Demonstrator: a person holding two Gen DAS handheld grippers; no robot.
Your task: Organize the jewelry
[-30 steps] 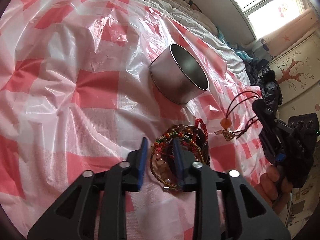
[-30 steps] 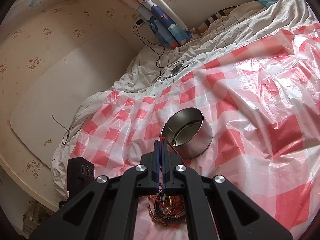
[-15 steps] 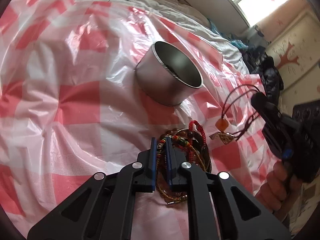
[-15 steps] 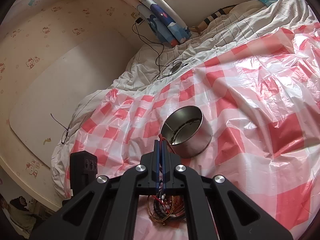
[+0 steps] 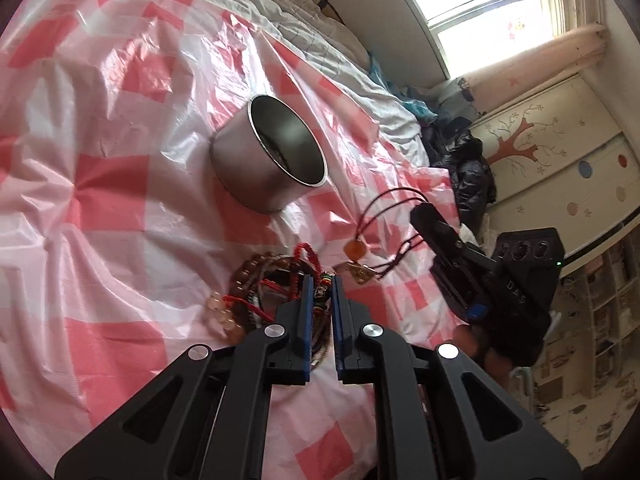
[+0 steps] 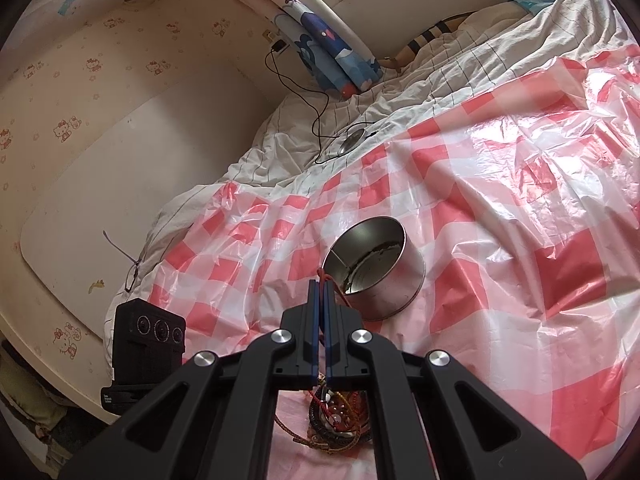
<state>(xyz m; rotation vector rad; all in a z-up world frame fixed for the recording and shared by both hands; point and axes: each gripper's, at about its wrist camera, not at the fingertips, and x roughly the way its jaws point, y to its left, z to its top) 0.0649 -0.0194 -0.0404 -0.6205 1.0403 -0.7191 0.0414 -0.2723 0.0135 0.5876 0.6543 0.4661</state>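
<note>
A round metal tin (image 5: pixel 276 160) stands open on the red-and-white checked plastic sheet (image 5: pixel 100 184); it also shows in the right wrist view (image 6: pixel 376 268). A heap of beaded bracelets (image 5: pixel 264 284) lies in front of it. My left gripper (image 5: pixel 320 284) is shut on a colourful beaded bracelet (image 5: pixel 323 286) from the heap. My right gripper (image 6: pixel 321 286) is shut on a dark red cord necklace (image 5: pixel 384 208) whose orange bead (image 5: pixel 355 249) and metal pendant (image 5: pixel 358 274) hang just above the sheet, right of the heap. The heap (image 6: pixel 340 420) lies under the right gripper.
The sheet covers a bed with a rumpled white quilt (image 6: pixel 440 76). A small round device with a black cable (image 6: pixel 352 138) lies on the quilt. Dark clothes (image 5: pixel 468 168) are piled past the sheet's right edge. A window is at the far right.
My left gripper closed from open onto a beaded bracelet in the heap and lifted it a little. The right gripper kept its hold on the cord necklace and barely moved.
</note>
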